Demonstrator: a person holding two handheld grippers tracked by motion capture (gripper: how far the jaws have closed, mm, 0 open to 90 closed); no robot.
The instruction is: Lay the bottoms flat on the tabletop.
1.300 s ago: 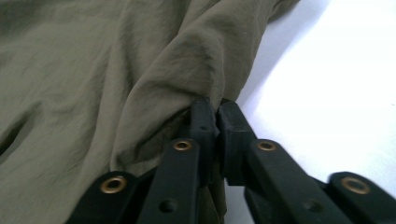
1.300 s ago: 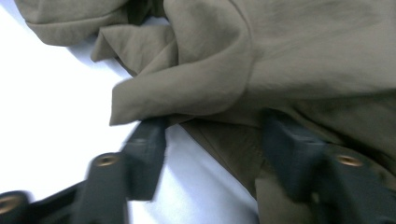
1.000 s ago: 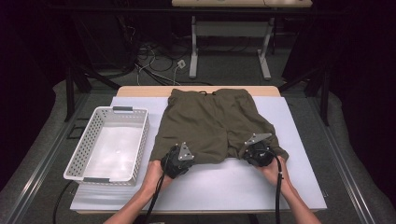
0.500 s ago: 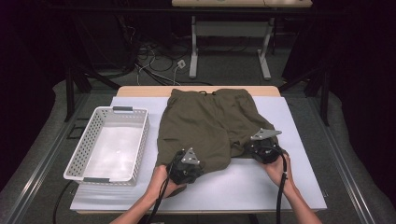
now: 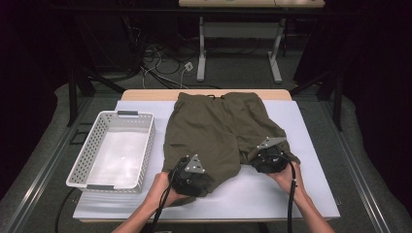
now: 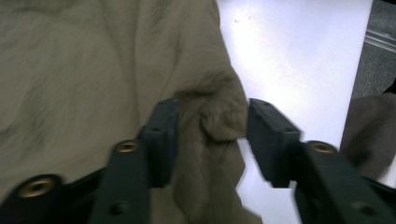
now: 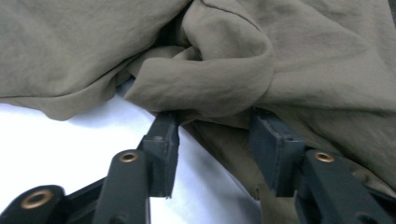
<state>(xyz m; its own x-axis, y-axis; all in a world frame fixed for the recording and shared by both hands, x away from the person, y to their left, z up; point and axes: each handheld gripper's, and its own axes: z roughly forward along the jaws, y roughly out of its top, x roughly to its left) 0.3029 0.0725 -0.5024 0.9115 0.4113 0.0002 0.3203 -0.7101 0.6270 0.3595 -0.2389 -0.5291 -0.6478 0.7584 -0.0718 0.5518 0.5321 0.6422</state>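
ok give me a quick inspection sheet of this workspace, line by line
surface: white table top, wooden strip at its far edge
job's things: olive shorts spread flat, waistband far, leg hems near the person
clutter: white perforated basket left of the shorts, nothing in it
grippers: left gripper and right gripper each at a leg hem; jaws have just been opening, cloth bunched between them, pads not pressing
cables: one black cable trails from each gripper; loose cords on the floor beyond
surroundings: dark room, white desk legs behind the table
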